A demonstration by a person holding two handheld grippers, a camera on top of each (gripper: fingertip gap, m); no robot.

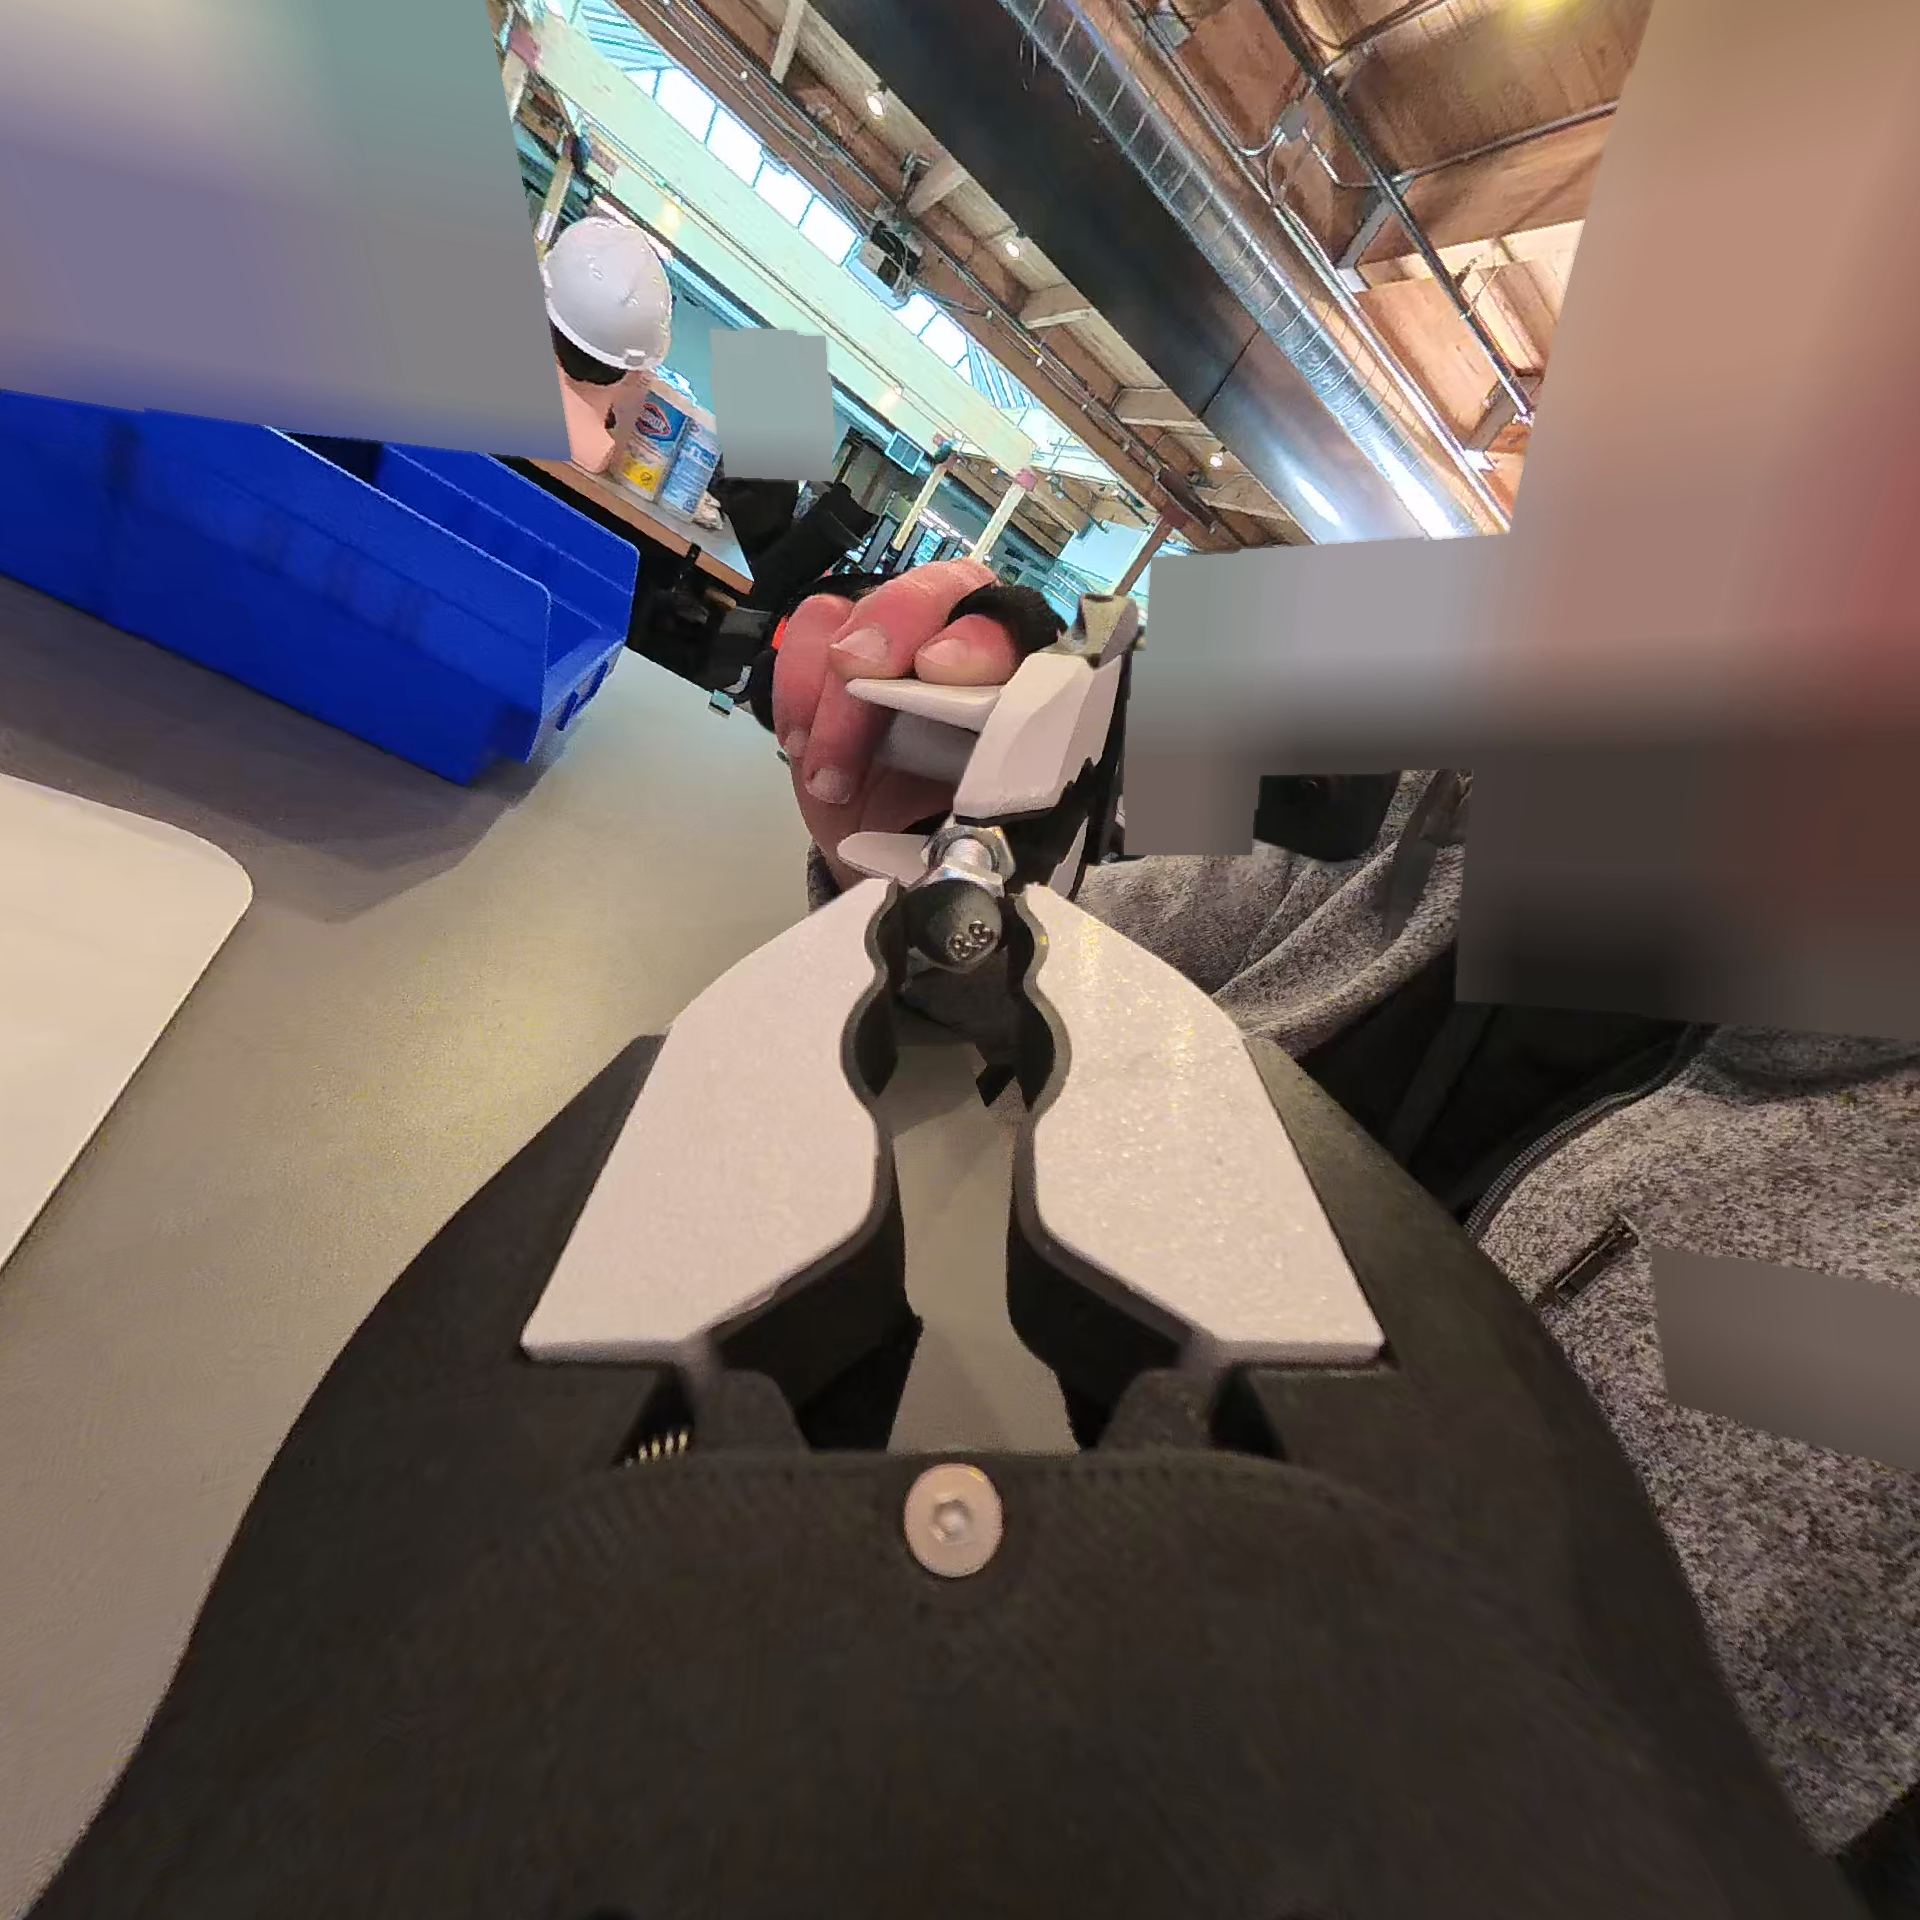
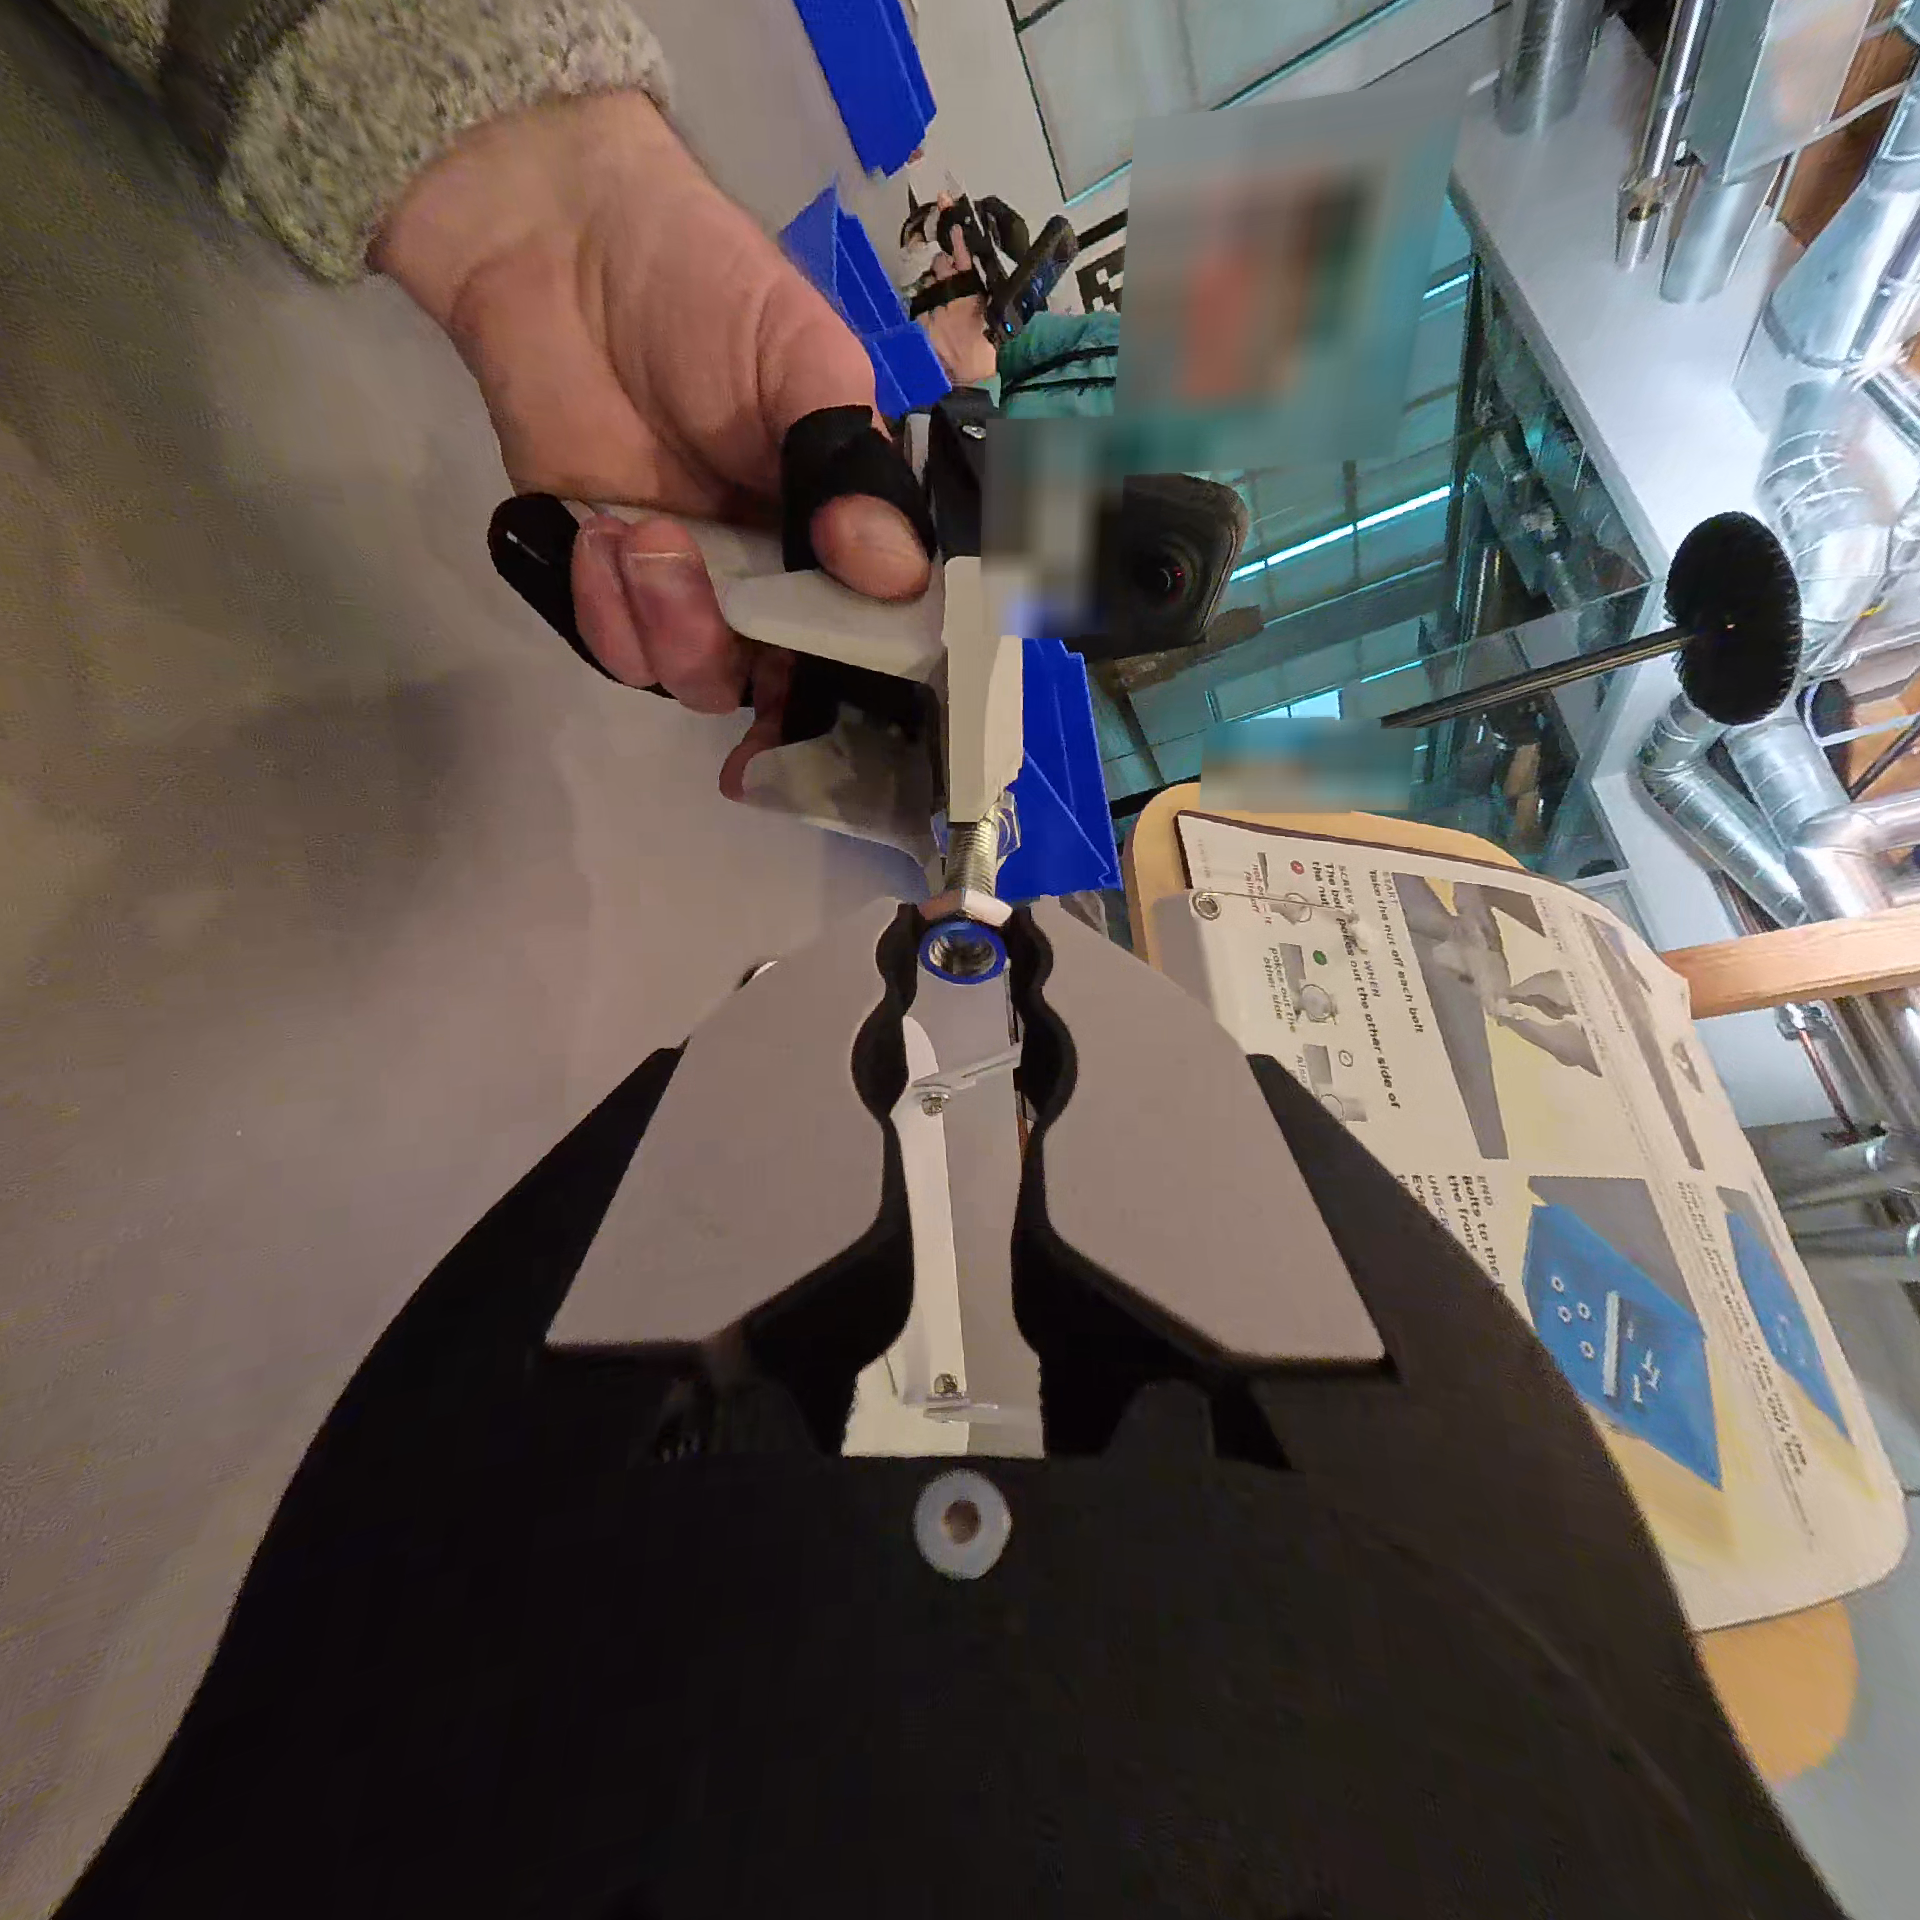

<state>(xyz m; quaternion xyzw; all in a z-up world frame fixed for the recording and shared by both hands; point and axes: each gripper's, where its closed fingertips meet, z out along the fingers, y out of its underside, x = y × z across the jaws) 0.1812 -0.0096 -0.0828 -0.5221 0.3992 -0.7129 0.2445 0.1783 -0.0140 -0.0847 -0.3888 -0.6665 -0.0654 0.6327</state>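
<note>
- The left gripper (image 1: 951, 914), at the centre of its wrist view, is closed narrowly on the dark rounded head (image 1: 951, 930) of a bolt; both pads are seen pressed against it.
- The right gripper (image 2: 961, 935), at the centre of its own view, is clamped on a hex nut with a blue insert ring (image 2: 961, 951), threaded on the same bolt's silver shank (image 2: 968, 852).
- The bolt and nut are judged to be steel: small, rigid, light, not fragile, but smooth and apt to slip or spin between pads.
- Hold is best taken on the nut's flats and across the head, never on the threads.
- A blue bin (image 1: 343, 582) lies at the left of the left wrist view; an illustrated instruction sheet (image 2: 1538, 1195) lies at the right of the right wrist view.
</note>
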